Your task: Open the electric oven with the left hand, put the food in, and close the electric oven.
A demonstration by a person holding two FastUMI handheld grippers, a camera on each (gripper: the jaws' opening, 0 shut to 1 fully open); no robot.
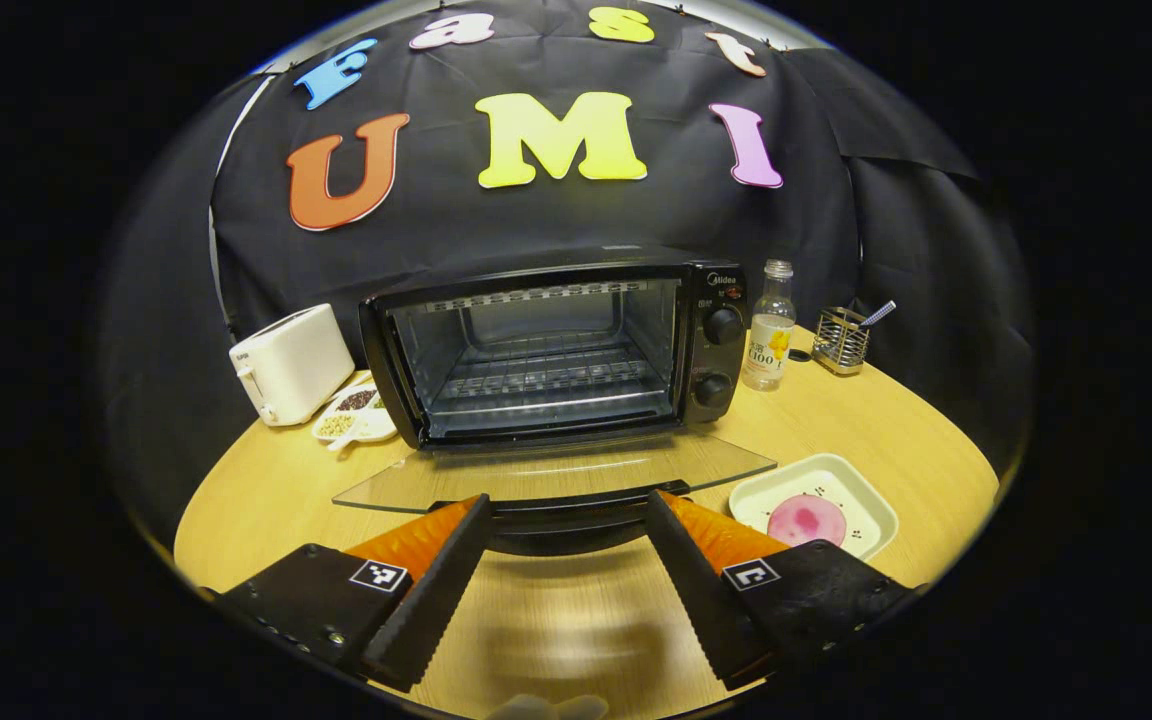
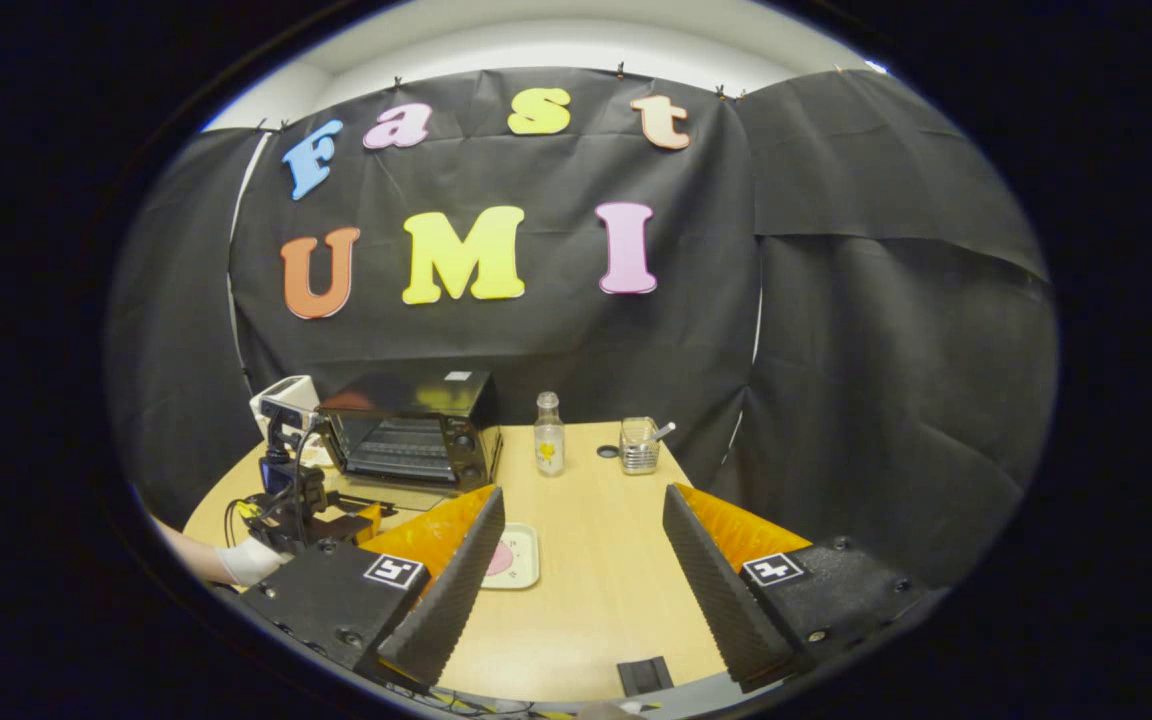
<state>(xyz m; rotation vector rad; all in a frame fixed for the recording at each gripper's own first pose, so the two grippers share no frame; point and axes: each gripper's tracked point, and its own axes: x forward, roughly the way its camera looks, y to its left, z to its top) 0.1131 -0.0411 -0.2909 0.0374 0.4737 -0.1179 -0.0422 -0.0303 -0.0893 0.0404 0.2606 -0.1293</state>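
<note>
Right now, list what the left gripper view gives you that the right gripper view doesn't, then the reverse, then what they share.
Left gripper view: the oven's wire rack, a dish of beans beside the toaster, and the open left gripper at the lowered glass door.

Right gripper view: the left gripper from outside, held by a gloved hand, and the open right gripper over bare table.

Both: oven, bottle, utensil holder, tray with pink food.
</note>
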